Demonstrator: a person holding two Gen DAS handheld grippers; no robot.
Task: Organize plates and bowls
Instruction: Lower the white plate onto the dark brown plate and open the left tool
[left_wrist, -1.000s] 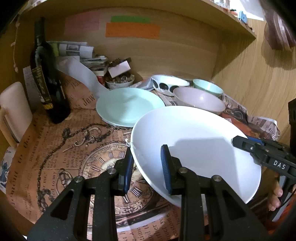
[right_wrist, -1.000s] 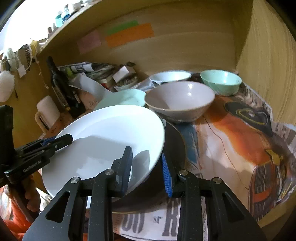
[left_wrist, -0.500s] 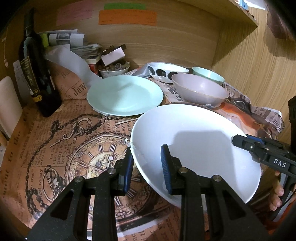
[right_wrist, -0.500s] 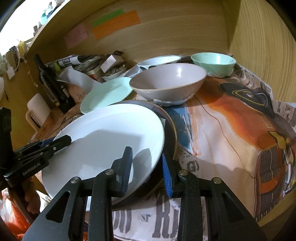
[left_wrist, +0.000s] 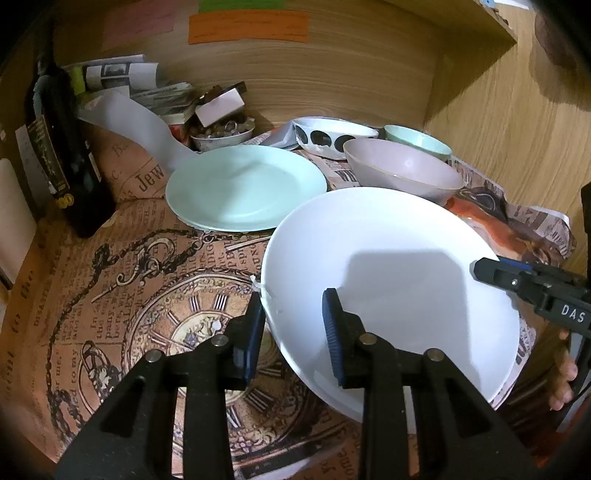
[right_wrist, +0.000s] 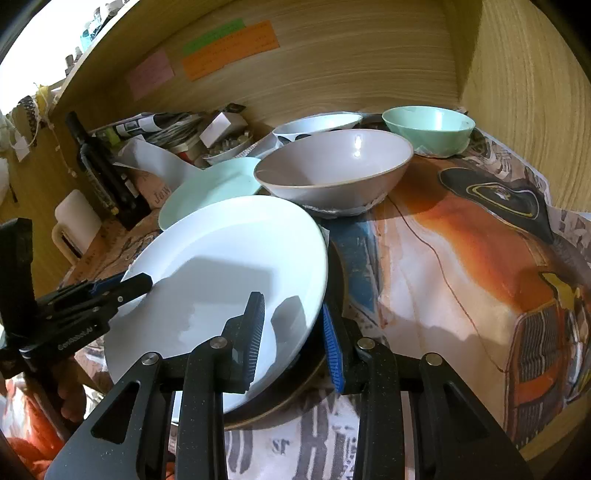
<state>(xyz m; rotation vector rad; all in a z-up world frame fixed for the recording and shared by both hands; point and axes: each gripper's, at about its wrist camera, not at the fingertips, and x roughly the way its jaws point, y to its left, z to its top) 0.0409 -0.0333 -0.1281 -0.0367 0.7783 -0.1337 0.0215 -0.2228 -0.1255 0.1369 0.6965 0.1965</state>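
I have the white plate (left_wrist: 388, 280) tilted above a dark plate (right_wrist: 334, 280) at the bench's near edge, my left gripper (left_wrist: 293, 332) and right gripper (right_wrist: 293, 334) each closed on opposite rims. If either grip slips on the smooth rim, I judge it drops onto the dark plate or swings into the grey bowl (right_wrist: 332, 168) just behind.

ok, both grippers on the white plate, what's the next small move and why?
Probably ease the white plate straight down: its right edge sits low over the dark plate beneath. The left gripper and right gripper both pinch its rim, so lower together, level.
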